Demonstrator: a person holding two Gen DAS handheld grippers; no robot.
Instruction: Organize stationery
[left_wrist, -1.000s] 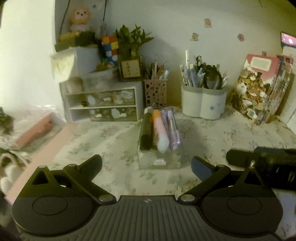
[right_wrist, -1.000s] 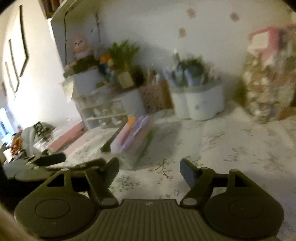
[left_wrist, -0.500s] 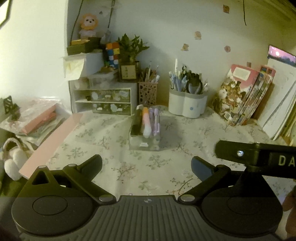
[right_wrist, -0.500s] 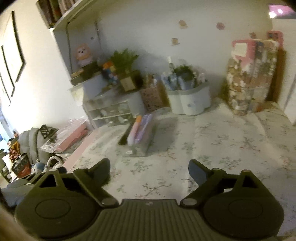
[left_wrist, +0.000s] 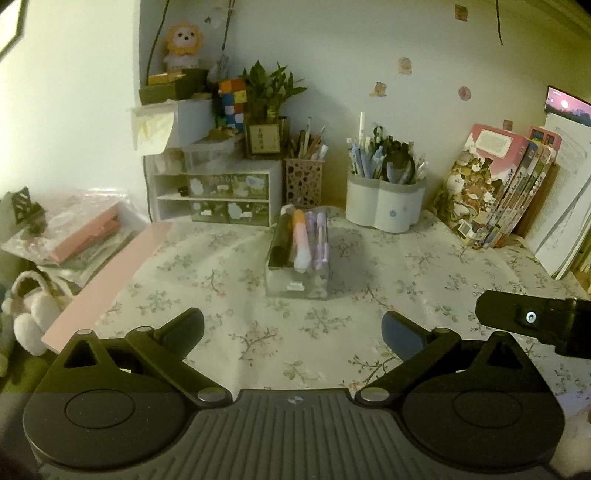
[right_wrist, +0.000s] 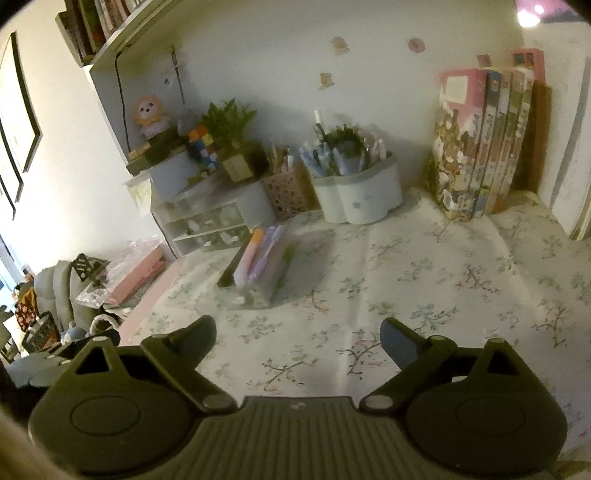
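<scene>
Left claw (left_wrist: 291, 328) hovers with jaws apart and empty; the clear pen tray (left_wrist: 297, 284) sits ahead of it, untouched, on the floral surface (left_wrist: 406, 266). Right claw (right_wrist: 297, 338), jaws wide, has the tray (right_wrist: 255, 291) ahead-left, somewhat blurred. Both tilt downward.

Counter covered by floral-print cloth (left_wrist: 229, 295). Back edge, left to right: white mini drawer unit with clear drawers (left_wrist: 216, 194), then a row of upright illustrated books with pink covers (left_wrist: 491, 188) at the back right corner. On the drawer unit: green potted plant in a square brown pot (left_wrist: 267, 114), multicoloured cube puzzle (left_wrist: 232, 99). Orange-maned plush lion (left_wrist: 183, 46) sits higher, on a dark box. Off the left edge: pink flat box in clear plastic wrap (left_wrist: 83, 232), white fluffy bag (left_wrist: 31, 314).
</scene>
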